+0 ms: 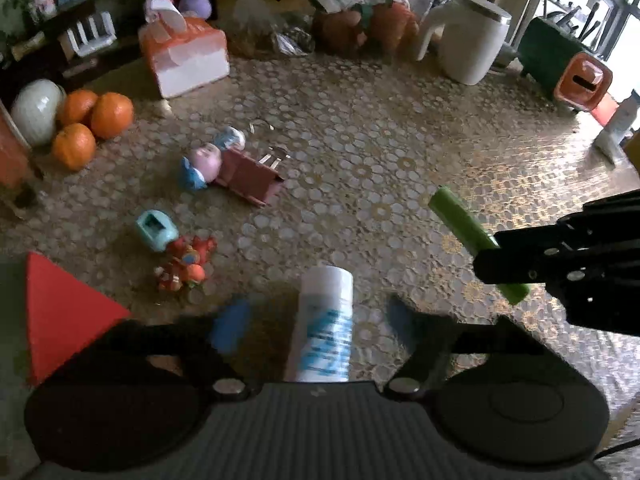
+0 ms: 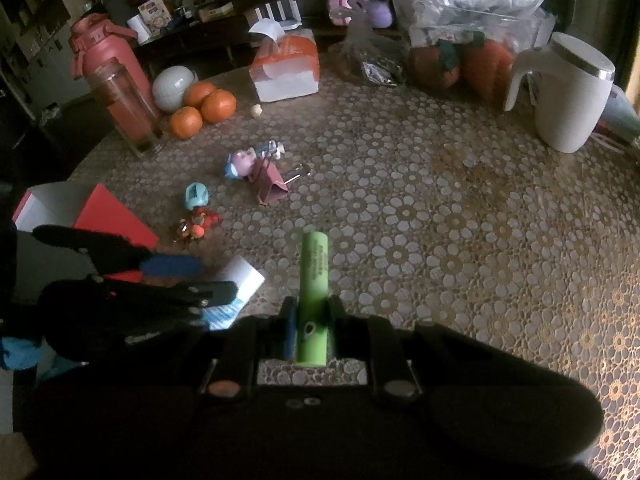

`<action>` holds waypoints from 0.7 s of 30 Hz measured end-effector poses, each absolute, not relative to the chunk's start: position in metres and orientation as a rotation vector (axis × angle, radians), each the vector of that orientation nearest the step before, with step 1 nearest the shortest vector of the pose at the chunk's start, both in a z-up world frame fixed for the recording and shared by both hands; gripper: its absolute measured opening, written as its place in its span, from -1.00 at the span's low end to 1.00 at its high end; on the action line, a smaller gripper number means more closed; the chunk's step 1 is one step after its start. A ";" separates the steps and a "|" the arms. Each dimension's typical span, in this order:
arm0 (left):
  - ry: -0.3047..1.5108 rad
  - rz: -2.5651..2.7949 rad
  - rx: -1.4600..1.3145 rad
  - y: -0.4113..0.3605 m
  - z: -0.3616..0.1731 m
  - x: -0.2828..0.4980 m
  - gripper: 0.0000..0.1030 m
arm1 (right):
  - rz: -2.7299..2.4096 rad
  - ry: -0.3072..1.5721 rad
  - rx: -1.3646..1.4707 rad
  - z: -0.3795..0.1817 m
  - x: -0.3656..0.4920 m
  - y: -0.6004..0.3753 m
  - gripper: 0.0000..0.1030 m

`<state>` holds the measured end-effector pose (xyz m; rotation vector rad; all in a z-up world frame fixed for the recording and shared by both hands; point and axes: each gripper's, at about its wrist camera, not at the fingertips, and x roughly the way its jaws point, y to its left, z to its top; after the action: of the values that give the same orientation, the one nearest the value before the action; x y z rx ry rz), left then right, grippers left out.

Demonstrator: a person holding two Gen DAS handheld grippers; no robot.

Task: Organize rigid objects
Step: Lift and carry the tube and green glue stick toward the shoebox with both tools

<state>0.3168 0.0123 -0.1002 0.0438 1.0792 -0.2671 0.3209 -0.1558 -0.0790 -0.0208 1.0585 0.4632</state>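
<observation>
My left gripper (image 1: 316,320) is open, its blue pads wide on either side of a white tube with blue print (image 1: 324,328) that lies on the table between them, touching neither pad. My right gripper (image 2: 311,320) is shut on a green tube (image 2: 314,280) that sticks forward; it also shows in the left wrist view (image 1: 476,242), held above the tablecloth. The white tube (image 2: 244,280) shows in the right wrist view beside the left gripper (image 2: 200,280). A pig toy (image 1: 208,160) with a brown piece, a teal toy (image 1: 154,230) and a red toy (image 1: 186,264) lie mid-table.
A red box (image 1: 60,312) sits at the left. Oranges (image 1: 96,120), a tissue box (image 1: 188,56), a white jug (image 1: 468,36), a red bottle (image 2: 112,80) and bagged goods (image 2: 460,20) ring the back of the patterned table (image 2: 440,220).
</observation>
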 end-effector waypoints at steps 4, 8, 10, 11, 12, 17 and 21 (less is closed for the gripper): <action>1.108 -0.246 0.076 0.009 -0.111 0.322 0.62 | 0.464 1.059 -0.018 -0.081 0.322 -0.157 -0.70; 1.111 -0.224 0.126 0.006 -0.122 0.326 0.62 | 0.465 1.064 -0.016 -0.083 0.322 -0.156 -0.70; 1.105 -0.219 0.131 0.006 -0.125 0.327 0.62 | 0.467 1.066 -0.016 -0.084 0.322 -0.156 -0.70; 1.100 -0.213 0.138 0.005 -0.125 0.326 0.62 | 0.466 1.067 -0.017 -0.085 0.323 -0.155 -0.70; 1.099 -0.210 0.148 0.004 -0.126 0.327 0.62 | 0.465 1.068 -0.019 -0.085 0.323 -0.155 -0.70; 1.114 -0.197 0.157 0.002 -0.131 0.329 0.45 | 0.460 1.073 -0.024 -0.087 0.325 -0.156 -0.70; 1.127 -0.204 0.143 0.004 -0.131 0.330 -0.18 | 0.459 1.080 -0.027 -0.088 0.325 -0.155 -0.70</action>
<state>0.3295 0.0037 -0.1310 0.1434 1.1274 -0.2040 0.3252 -0.1546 -0.0882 -0.0273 1.0802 0.4590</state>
